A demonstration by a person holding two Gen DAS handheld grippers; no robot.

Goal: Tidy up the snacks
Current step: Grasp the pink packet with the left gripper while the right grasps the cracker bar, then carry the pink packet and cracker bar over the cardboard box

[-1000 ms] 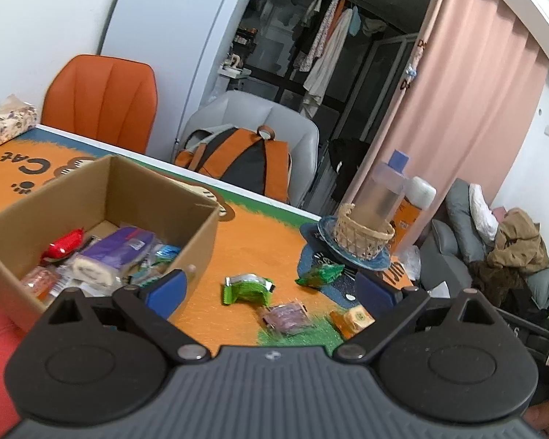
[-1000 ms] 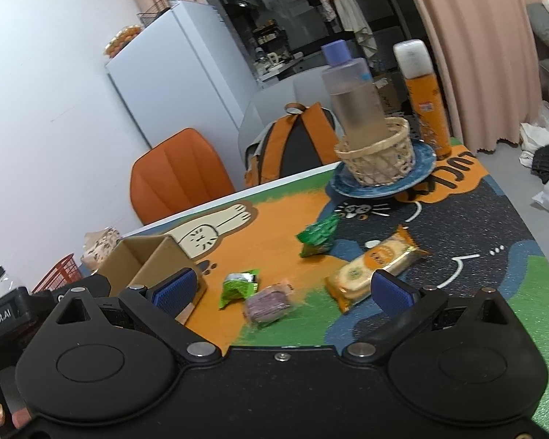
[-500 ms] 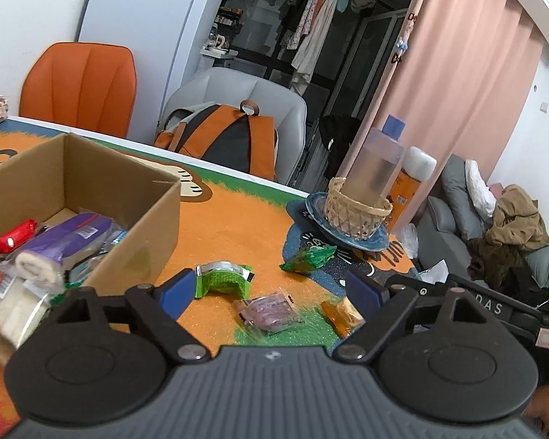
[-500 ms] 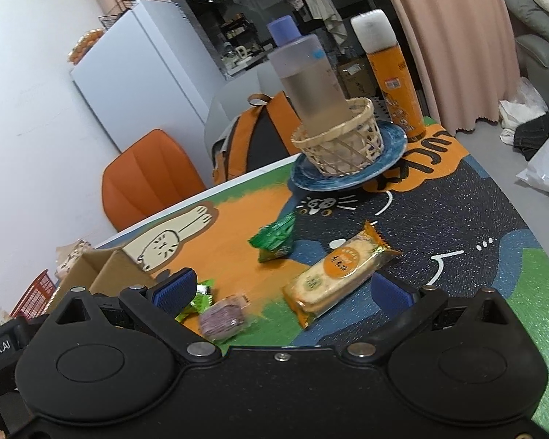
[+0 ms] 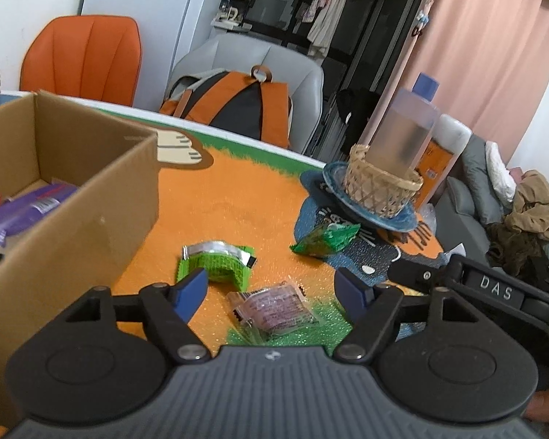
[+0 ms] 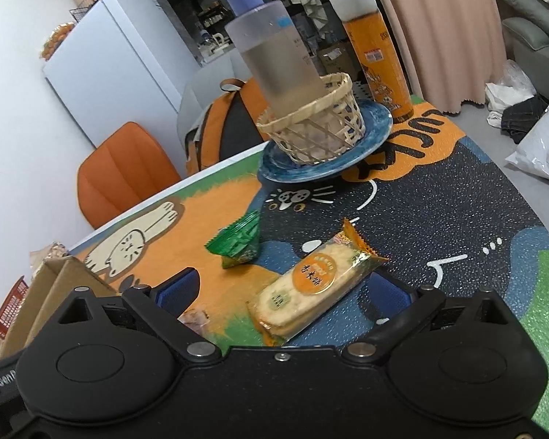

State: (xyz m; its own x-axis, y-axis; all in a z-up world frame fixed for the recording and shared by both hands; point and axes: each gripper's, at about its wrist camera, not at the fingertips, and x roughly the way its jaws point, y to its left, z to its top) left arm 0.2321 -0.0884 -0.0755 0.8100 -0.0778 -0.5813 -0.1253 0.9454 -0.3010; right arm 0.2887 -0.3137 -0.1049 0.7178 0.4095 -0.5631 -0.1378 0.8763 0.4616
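My left gripper [image 5: 272, 289] is open and empty, low over a clear pink-purple snack packet [image 5: 272, 309] that lies between its fingers. A light green packet [image 5: 216, 261] and a dark green packet [image 5: 325, 238] lie just beyond. The cardboard box [image 5: 73, 219] at the left holds several snacks. My right gripper [image 6: 292, 291] is open and empty, with an orange-and-cream cracker pack [image 6: 313, 285] between its fingers on the mat. The dark green packet [image 6: 238, 243] lies just past it, and the box [image 6: 51, 292] is at the left.
A blue plate [image 6: 373, 135] holds a wicker basket [image 6: 314, 128] with a frosted bottle [image 6: 274, 55]; an orange can [image 6: 373, 47] stands behind. Chairs and a backpack [image 5: 234, 104] are beyond the table's far edge. The right gripper's body [image 5: 494, 292] shows at the right.
Both grippers have moved forward and lower toward the snacks. The left has swung right, away from the box, over the clear packet. The right has closed in on the cracker pack.
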